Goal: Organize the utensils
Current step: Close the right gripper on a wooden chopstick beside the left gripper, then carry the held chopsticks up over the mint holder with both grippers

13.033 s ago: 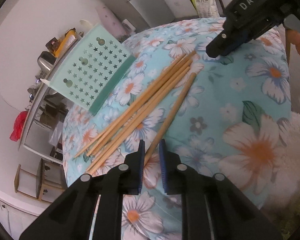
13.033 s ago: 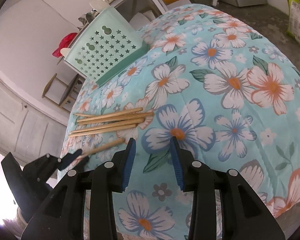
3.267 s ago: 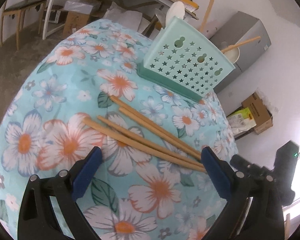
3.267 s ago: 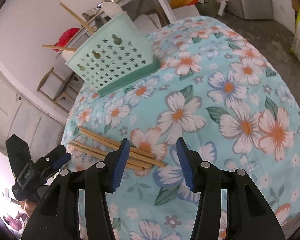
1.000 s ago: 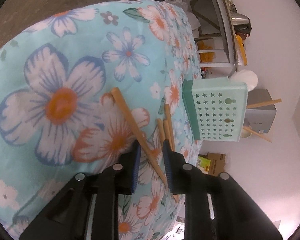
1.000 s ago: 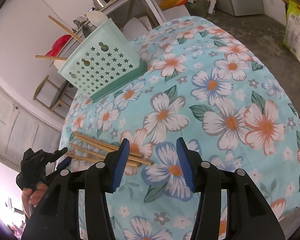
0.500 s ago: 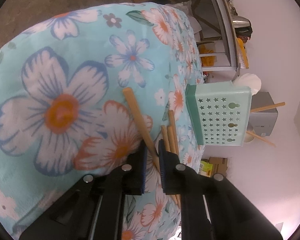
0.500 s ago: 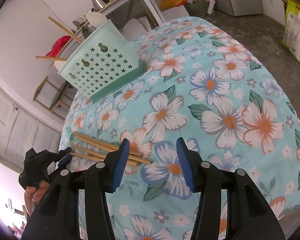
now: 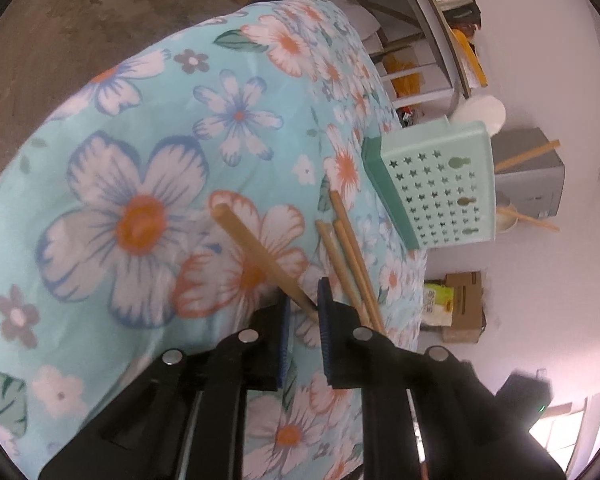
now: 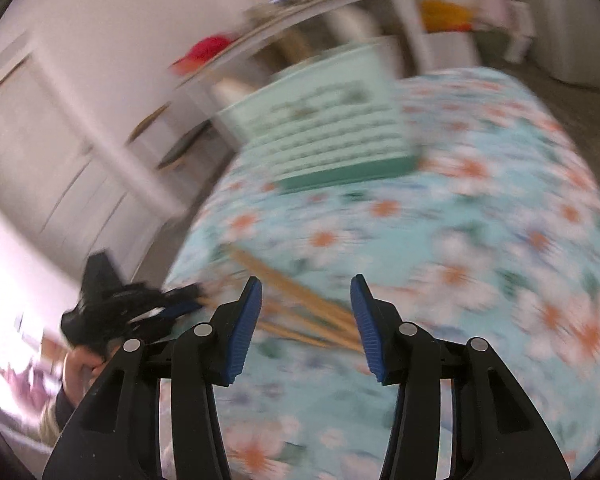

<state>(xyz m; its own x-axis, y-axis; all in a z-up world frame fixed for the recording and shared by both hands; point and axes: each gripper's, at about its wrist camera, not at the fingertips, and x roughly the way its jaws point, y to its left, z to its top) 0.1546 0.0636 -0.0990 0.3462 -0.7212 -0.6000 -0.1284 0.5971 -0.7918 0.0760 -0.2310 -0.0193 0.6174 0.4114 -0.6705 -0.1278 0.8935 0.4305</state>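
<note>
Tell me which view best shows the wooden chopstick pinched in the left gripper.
The left wrist view: the wooden chopstick is sharp between the left gripper pads. The right wrist view is motion-blurred, showing only a smear at that gripper's tips.

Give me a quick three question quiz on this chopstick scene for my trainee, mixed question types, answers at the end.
1. True or false: the left gripper is shut on a chopstick.
2. How many chopsticks lie loose on the cloth beside it?
3. The right gripper is: A) open and empty, B) holding the holder, C) holding a spoon.

Key: 1 true; 2 three; 3 A.
</note>
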